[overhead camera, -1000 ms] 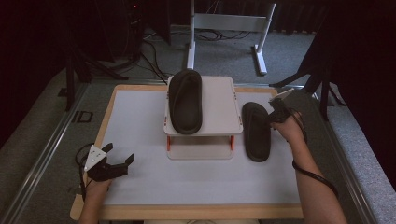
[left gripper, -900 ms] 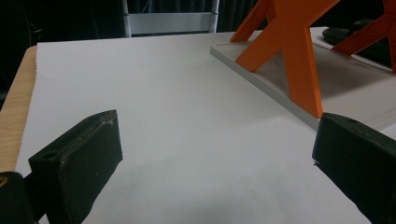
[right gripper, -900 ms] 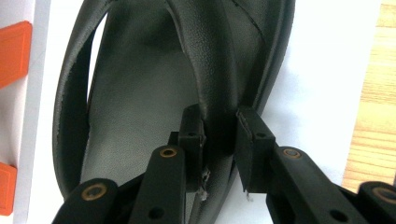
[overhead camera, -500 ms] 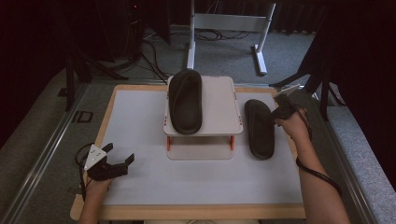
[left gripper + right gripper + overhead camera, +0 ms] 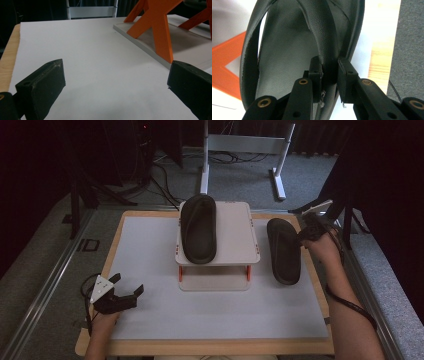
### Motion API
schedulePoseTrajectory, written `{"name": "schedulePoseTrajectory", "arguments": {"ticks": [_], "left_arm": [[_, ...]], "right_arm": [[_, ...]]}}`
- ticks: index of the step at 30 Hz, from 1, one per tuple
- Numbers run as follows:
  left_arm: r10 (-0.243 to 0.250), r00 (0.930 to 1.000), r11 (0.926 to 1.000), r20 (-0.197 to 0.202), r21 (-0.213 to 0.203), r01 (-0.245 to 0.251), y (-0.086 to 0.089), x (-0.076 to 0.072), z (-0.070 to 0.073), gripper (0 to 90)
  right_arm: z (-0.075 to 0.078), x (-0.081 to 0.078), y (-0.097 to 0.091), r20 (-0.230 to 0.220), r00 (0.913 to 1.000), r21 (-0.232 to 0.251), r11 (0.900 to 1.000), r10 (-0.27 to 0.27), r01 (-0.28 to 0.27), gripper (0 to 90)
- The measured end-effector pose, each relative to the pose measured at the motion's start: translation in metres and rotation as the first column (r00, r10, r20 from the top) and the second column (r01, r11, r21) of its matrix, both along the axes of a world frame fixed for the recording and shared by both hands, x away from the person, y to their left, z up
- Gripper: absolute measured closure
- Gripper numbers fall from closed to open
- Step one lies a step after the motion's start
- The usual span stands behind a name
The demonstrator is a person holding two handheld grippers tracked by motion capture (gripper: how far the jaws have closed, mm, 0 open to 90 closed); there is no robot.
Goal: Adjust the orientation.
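Pinched hard between the jaws of the right gripper is the strap of a black sandal, its grey footbed and dark rim seen close up in the right gripper view, with an orange leg of the stand at the left and a strip of the wooden table edge at the right. From the high view, that sandal lies flat on the white table surface, toe toward the person, just beside the right side of a small white platform on orange legs, while the right gripper meets it at its far right edge, held by the person's right hand. A second black sandal rests on top of the platform (on its left half, running front to back). Well apart from all this, at the near left corner of the table, the left gripper sits low over the white surface in the person's left hand, its jaws spread wide and holding nothing. The left gripper view looks along those two black pads across bare white tabletop toward the platform's orange leg and white base plate, with the wooden table edge at the left.
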State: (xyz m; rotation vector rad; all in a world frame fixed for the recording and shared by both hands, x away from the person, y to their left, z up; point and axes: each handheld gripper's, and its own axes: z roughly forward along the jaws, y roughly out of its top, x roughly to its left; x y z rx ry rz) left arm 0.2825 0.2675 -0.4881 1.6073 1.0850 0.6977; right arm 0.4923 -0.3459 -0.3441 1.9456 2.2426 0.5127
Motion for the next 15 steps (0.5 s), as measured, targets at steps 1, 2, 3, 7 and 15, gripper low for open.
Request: {"name": "schedulePoseTrajectory", "arguments": {"ticks": [1,2,3,7,15], "left_arm": [[0.002,1.0000,1.0000,0.002,0.001,-0.002,0.000,0.000,0.000,1.1],[0.003,1.0000,1.0000,0.004,0.007,-0.003,0.000,-0.001,0.000,1.1],[0.004,1.0000,0.9999,0.006,0.011,-0.004,-0.001,-0.001,0.000,1.1],[0.007,0.9999,0.9999,0.012,0.008,-0.007,-0.001,-0.001,0.000,1.1],[0.010,0.9998,0.9999,0.017,0.010,-0.010,-0.001,-0.002,0.000,1.1]], "right_arm": [[0.003,-0.001,0.000,0.002,1.0000,0.001,1.0000,-0.002,0.002,75.4],[0.006,-0.001,0.001,0.004,1.0000,-0.002,1.0000,0.001,-0.001,75.5],[0.010,-0.002,0.001,0.006,1.0000,-0.001,1.0000,0.004,-0.004,75.5],[0.026,-0.004,0.003,0.026,0.9996,-0.008,0.9999,0.007,-0.007,75.5],[0.053,-0.005,0.009,0.054,0.9985,-0.013,0.9999,0.012,-0.012,75.5]]}}
